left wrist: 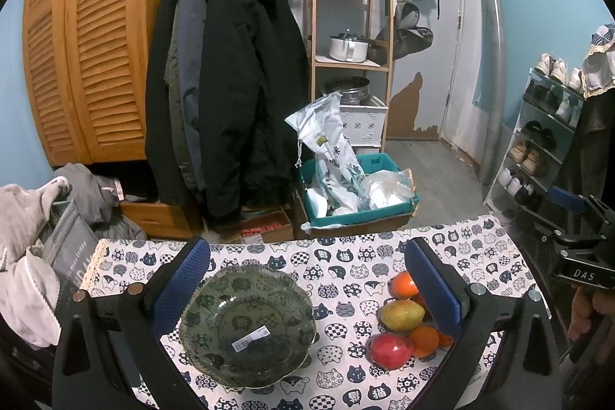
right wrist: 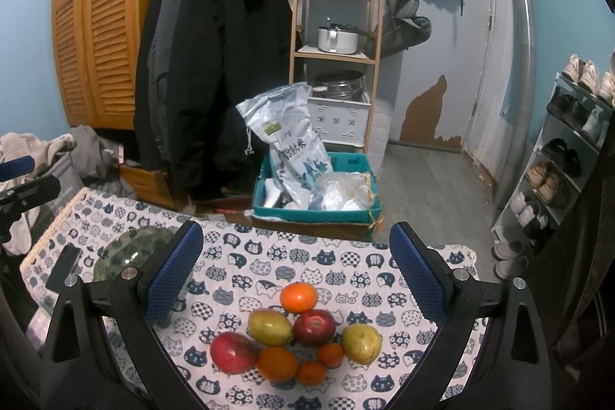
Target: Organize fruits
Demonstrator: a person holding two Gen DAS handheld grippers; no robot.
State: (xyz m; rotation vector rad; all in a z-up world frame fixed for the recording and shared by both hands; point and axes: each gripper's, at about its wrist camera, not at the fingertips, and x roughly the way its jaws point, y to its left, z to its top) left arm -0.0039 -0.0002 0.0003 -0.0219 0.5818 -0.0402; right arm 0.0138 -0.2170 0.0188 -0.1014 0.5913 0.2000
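Observation:
A green glass bowl with a barcode sticker sits empty on the cat-print tablecloth; its rim also shows in the right wrist view. My left gripper is open above the bowl, holding nothing. A pile of fruit lies right of the bowl: several oranges, two red apples and two yellow-green mangoes. My right gripper is open above the pile, empty. In the left wrist view the pile is partly hidden behind the right finger.
A dark phone lies on the table's left edge beside the bowl. Beyond the table stand a teal box with bags, hanging coats, a wooden shelf and a shoe rack. Laundry is piled at the left.

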